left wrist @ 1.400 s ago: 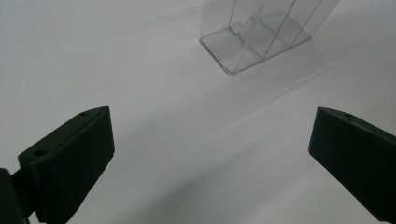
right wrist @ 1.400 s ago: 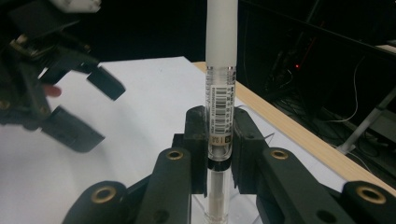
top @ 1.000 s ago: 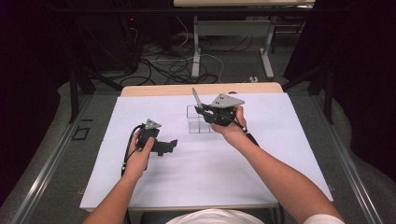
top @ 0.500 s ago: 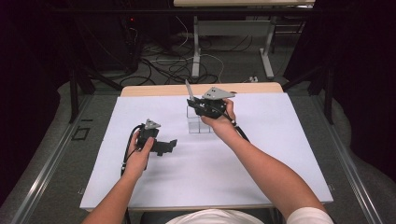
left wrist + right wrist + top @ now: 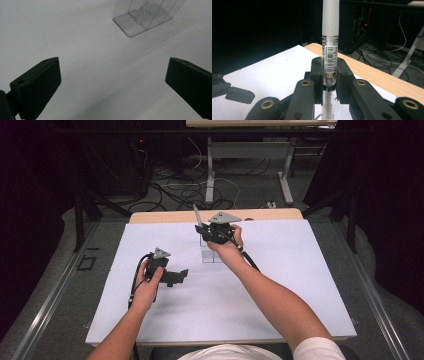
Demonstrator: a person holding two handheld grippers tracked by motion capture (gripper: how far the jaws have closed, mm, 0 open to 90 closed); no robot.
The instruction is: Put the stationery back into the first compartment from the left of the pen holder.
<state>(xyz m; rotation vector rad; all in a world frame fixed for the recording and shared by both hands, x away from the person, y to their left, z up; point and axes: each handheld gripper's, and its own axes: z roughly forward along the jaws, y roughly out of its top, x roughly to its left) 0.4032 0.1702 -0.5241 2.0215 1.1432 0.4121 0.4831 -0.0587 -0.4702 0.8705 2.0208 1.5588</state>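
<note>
Gripping a clear pen (image 5: pixel 330 55) upright between its jaws, the right claw (image 5: pixel 216 231) hovers just above the clear divided holder (image 5: pixel 212 253) near the far edge of the white bench (image 5: pixel 300 285). Resting on the bench well apart, the left claw (image 5: pixel 176 276) stands wide open, empty.
</note>
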